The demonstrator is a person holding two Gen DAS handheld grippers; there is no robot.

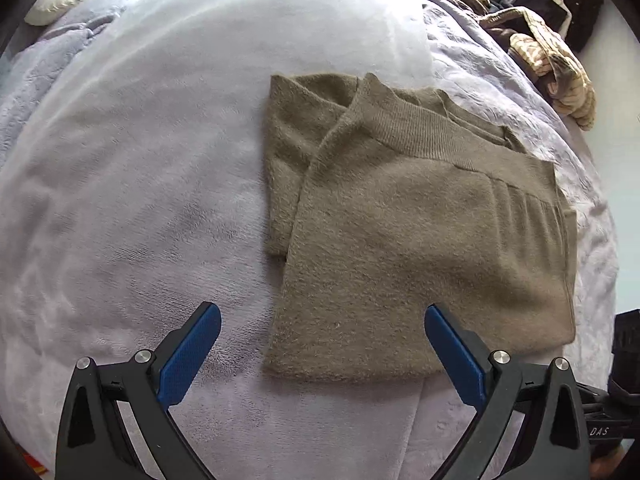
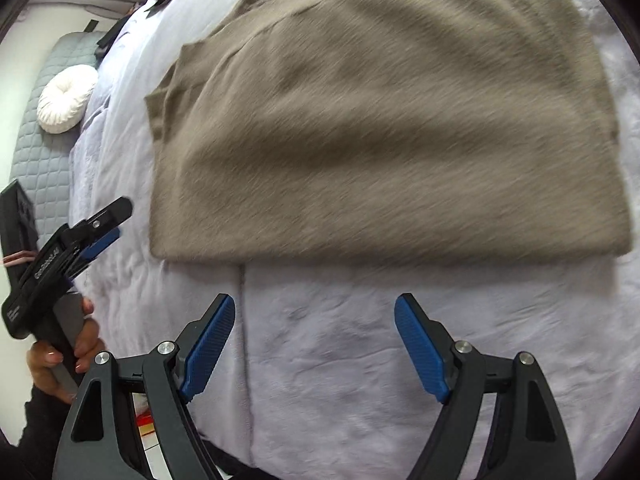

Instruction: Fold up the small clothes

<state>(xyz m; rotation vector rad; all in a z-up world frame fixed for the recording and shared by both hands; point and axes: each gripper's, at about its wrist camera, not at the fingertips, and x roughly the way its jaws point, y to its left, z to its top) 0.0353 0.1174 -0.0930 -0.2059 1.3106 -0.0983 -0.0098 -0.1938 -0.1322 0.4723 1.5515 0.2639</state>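
Both the left gripper (image 1: 322, 320) and right gripper (image 2: 314, 312) hover released below a folded sweater (image 1: 420, 240); a careless pinch could drag layers apart.

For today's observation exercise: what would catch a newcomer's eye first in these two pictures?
The folded olive-brown sweater lies flat on the pale lilac blanket, filling most of both views. The open left gripper hangs over its near edge, and the open right gripper hovers over bare blanket just short of it. A heap of patterned clothes sits at the far right.
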